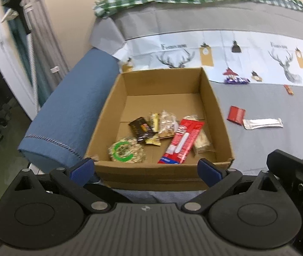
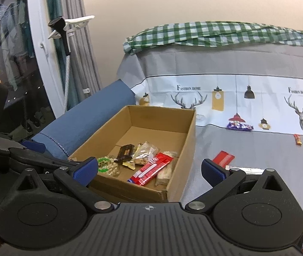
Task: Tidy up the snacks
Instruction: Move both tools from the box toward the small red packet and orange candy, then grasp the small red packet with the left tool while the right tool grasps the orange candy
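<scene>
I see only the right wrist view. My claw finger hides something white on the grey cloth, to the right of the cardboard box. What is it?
Observer: A long white flat sachet, lying beside the flat red packet, outside the brown cardboard box.
Operator: Is the left claw open?
Observer: Yes, the left claw is open and empty.
Operator: Has the round snack any mark?
Observer: The round seeded snack in the box bears a green C-shaped mark.

cardboard box (image 1: pixel 213 106): open, several snack packs inside | red packet (image 1: pixel 236 115), white bar (image 1: pixel 263 123), purple pack (image 1: pixel 236 80): outside, on cloth
</scene>
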`<action>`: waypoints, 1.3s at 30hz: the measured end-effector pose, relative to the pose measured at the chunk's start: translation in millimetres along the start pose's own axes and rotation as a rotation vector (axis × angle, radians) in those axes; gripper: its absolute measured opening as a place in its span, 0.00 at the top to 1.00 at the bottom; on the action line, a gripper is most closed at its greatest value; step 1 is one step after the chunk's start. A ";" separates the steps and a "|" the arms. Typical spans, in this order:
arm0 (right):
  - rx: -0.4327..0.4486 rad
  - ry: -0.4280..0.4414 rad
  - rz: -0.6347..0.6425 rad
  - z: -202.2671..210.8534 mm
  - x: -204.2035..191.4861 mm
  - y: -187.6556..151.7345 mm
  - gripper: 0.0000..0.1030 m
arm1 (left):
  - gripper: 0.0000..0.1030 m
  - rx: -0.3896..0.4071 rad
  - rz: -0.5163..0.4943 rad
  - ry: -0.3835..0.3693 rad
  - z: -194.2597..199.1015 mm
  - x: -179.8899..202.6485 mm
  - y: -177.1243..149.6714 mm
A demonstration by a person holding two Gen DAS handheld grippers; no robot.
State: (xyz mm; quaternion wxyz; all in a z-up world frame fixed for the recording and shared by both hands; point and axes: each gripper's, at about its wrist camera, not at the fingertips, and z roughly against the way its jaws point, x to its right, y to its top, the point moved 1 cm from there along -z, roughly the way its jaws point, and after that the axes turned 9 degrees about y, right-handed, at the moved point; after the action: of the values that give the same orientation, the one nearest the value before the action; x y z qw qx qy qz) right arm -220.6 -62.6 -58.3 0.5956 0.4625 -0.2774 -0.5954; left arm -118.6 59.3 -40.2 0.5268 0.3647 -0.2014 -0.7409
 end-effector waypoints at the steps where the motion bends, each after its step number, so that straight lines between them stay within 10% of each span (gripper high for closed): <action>1: 0.002 -0.007 -0.011 -0.1 4.5 -0.6 0.01 | 0.00 -0.008 -0.010 -0.015 -2.6 4.9 4.1; 22: 0.060 -0.482 -0.299 22.8 242.3 -3.3 0.01 | 0.00 -0.158 -0.188 -0.370 -109.6 218.7 154.4; 39: -0.048 -0.590 -0.385 -110.4 470.7 -5.9 0.01 | 0.00 -0.410 -0.350 -0.240 -311.1 338.2 156.3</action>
State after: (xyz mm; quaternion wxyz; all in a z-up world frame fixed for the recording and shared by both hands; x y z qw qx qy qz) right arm -61.5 -492.0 -213.4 0.3773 0.3003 -0.3311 -0.8111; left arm 154.1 -284.5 -247.6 0.4263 0.1896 -0.0423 -0.8835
